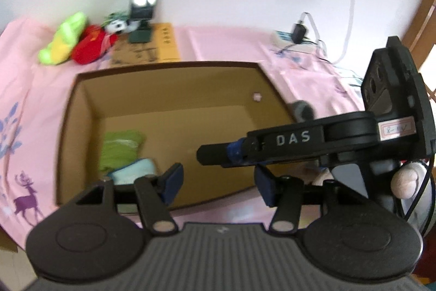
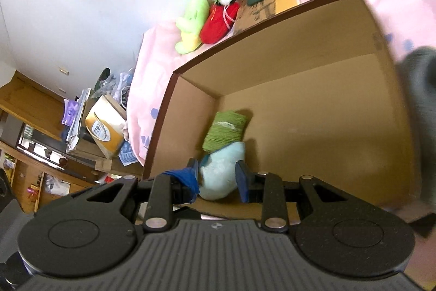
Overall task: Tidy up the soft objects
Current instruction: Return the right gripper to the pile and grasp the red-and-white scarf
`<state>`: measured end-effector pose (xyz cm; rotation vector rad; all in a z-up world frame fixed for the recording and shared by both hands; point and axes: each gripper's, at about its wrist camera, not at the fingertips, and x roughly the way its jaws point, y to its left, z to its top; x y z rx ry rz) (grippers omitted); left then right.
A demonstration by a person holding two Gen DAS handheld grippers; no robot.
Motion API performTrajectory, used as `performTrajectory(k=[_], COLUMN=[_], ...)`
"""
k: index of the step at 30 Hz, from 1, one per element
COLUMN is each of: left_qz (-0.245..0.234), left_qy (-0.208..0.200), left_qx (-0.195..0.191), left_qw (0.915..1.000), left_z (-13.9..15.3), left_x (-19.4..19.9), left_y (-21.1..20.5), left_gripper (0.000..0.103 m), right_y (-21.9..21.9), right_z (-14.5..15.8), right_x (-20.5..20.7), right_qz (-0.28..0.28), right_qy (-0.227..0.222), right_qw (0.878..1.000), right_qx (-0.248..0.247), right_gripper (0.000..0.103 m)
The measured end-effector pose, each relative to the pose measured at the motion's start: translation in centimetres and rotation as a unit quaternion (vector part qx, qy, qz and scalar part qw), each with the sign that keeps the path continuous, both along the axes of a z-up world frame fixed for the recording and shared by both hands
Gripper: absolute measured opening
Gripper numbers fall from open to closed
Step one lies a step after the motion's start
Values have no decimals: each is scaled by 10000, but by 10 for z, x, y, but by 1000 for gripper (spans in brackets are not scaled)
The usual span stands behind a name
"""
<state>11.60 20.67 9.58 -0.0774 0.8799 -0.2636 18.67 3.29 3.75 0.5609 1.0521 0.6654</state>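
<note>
Contents, cardboard box (image 2: 313, 89): 1 green folded knit piece (image 2: 226, 131) and 1 pale blue soft item (image 2: 222, 172), touching, packed into the near left corner; the rest of the box floor is bare.

Outside the box, on the pink cloth (image 1: 231, 45) covering the bench: 3 plush toys against the wall, namely 1 yellow-green plush (image 1: 64, 38), 1 red plush (image 1: 90, 44) and 1 small panda (image 1: 117, 26). 1 grey soft item (image 1: 301, 109) sits just beside the box's right wall.

Left claw (image 1: 218, 179): fingers apart, nothing between them, above the box's near rim. Right claw (image 2: 218, 176): jaws partly apart, the pale blue item framed between them; contact cannot be confirmed, and it appears to lie on the box floor. Loose blue wrap hangs from 1 finger.

Risks, judged: with both claws crowded over the same corner, a collision between them is possible. The hanging wrap could snag the pale blue item and drag it out of place. Reaching for the far plush could knock the lamp (image 1: 143, 4) behind it.
</note>
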Motion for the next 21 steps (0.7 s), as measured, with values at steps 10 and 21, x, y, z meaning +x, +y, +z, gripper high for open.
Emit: performTrajectory(k=[10, 21], left_qz=[-836, -1853], left_qy=[59, 231], left_qx=[-4, 8], left_qw=[9965, 9824], left_z=[-5, -24], left_x=[-11, -20], left_y=[-102, -219], left_gripper=[55, 57], right_y=[-94, -209], right_z=[4, -5], right_x=[-43, -77], right_qz=[-503, -1377], right_qy=[-84, -64], right_qw=[9987, 9903], right_qx=[79, -173], right_gripper=[15, 15])
